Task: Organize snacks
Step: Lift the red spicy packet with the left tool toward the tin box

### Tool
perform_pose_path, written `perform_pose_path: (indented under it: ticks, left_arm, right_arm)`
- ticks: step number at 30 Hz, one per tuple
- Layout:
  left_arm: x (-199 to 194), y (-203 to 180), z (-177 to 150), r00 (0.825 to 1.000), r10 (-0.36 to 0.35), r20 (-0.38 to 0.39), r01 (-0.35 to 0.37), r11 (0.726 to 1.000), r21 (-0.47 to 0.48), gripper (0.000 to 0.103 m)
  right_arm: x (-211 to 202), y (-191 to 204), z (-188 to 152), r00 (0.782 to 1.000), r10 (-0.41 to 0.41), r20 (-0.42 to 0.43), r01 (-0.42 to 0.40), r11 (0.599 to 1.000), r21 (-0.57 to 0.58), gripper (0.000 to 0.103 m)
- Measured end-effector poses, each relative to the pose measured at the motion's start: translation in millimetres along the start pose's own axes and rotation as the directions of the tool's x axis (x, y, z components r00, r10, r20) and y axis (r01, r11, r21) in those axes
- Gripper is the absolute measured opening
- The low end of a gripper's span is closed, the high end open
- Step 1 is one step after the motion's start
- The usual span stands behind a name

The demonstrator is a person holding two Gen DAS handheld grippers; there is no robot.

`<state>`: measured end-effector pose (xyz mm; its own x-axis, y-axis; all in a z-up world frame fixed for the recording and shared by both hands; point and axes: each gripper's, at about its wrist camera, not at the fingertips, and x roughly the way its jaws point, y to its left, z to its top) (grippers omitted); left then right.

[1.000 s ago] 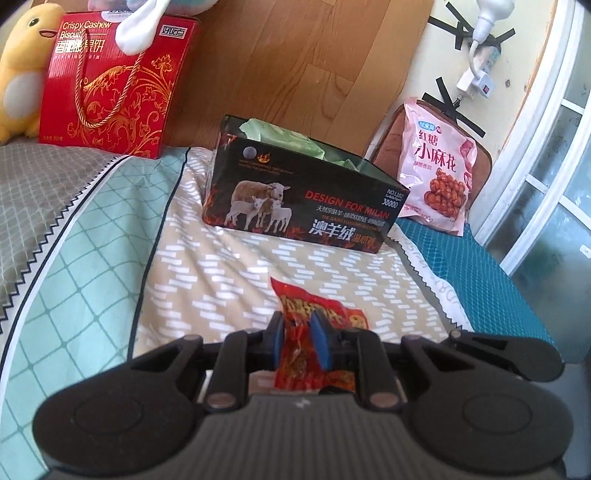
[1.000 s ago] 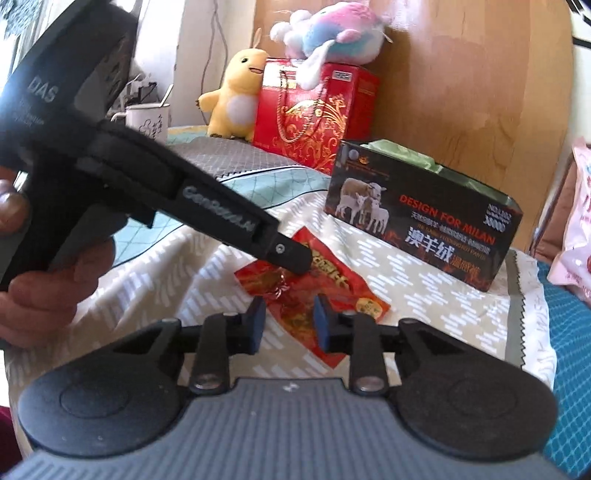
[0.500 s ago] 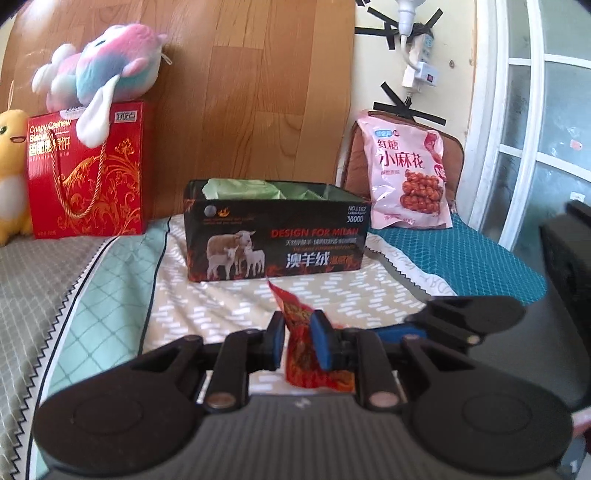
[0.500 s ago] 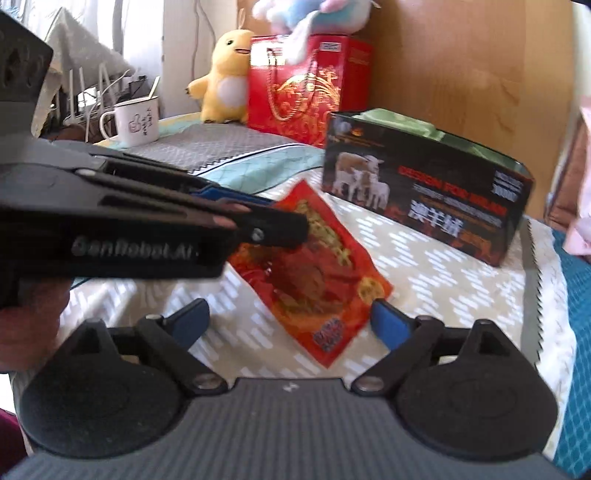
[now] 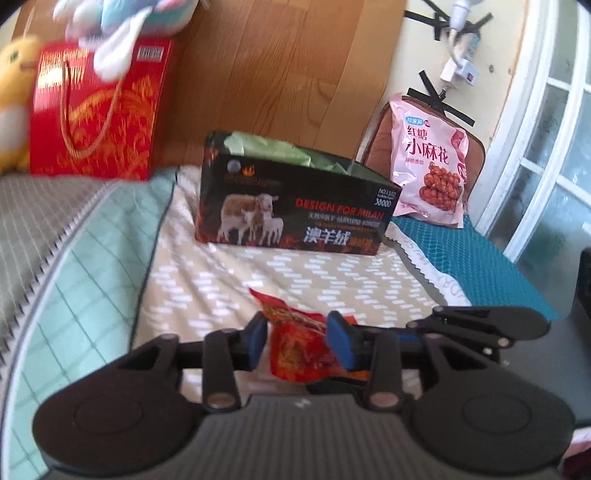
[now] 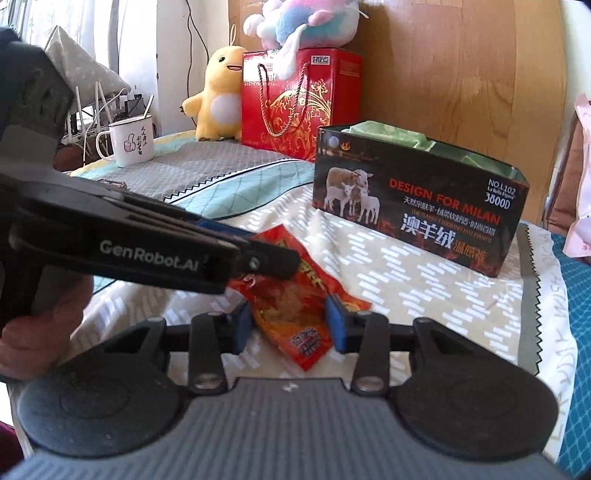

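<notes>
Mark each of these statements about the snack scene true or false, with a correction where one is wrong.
1. The black box is open at the top, with something green inside. True.
2. The red snack packet lies inside the black box. False: it is outside, in front of the box on the camera's side, over the patterned bedspread.
3. The pink snack bag stands upright, to the right of the box in the left wrist view. True.
4. The white mug sits on top of the red gift box. False: a pastel plush toy sits there; the mug stands farther left, beyond the yellow plush toy.
</notes>
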<state>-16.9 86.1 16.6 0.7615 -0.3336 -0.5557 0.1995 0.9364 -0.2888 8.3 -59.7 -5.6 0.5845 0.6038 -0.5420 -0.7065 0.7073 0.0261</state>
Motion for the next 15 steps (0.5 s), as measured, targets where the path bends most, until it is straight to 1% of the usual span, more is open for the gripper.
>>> perform_pose_path:
  ticks: [2,3,4,5,9,10,11,12,13,14,15]
  left_arm:
    - [4,4,2,0.999,-0.027,-0.018,0.026,0.999,-0.043,0.039]
    - [7,7,2,0.999,-0.037,-0.030,0.035,0.997,-0.064,0.038]
    - [11,10,2,0.998,-0.046,-0.044,0.042,0.995,-0.085,0.034]
    - [13,12,2,0.997,-0.059,-0.041,0.055,0.993,-0.101,0.033]
    - [13,8,-1,0.998,-0.060,-0.015,0.059,0.996,-0.071,0.030]
    - [12,7,-1,0.998,-0.066,-0.009,0.065,0.996,-0.066,0.028]
    - [11,7,-1,0.997,-0.080,-0.005,0.079,0.995,-0.068,0.026]
    - [10,8,-1,0.996,-0.092,0.002,0.092,0.993,-0.071,0.025]
    - [8,9,-1,0.994,-0.106,0.012,0.106,0.991,-0.077,0.024]
    - [7,10,0,0.993,-0.120,0.021,0.121,0.989,-0.084,0.023]
    - [5,11,0,0.991,-0.131,0.030,0.133,0.987,-0.090,0.022]
  right_arm:
    - [0,-1,0,1.000,0.002,0.001,-0.002,1.000,0.005,0.045]
    - [0,-2,0,1.000,0.004,0.001,-0.004,1.000,0.011,0.045]
    - [-1,-3,0,1.000,0.007,0.002,-0.007,1.000,0.018,0.045]
    - [-1,-4,0,1.000,0.005,0.001,-0.005,1.000,0.025,0.045]
    - [-2,-10,0,1.000,0.019,0.006,-0.019,0.998,0.067,0.047]
    - [-2,-12,-1,1.000,0.028,0.006,-0.029,0.996,0.080,0.049]
    - [-2,-14,-1,0.999,0.038,0.006,-0.039,0.995,0.094,0.058]
    - [-2,-16,-1,0.999,0.045,0.007,-0.046,0.993,0.107,0.064]
    - [-1,-16,0,0.999,0.043,0.002,-0.043,0.992,0.118,0.079]
    - [-1,-17,0,0.999,0.047,-0.005,-0.047,0.991,0.125,0.085]
    - [0,-16,0,0.999,0.050,-0.007,-0.049,0.991,0.121,0.085]
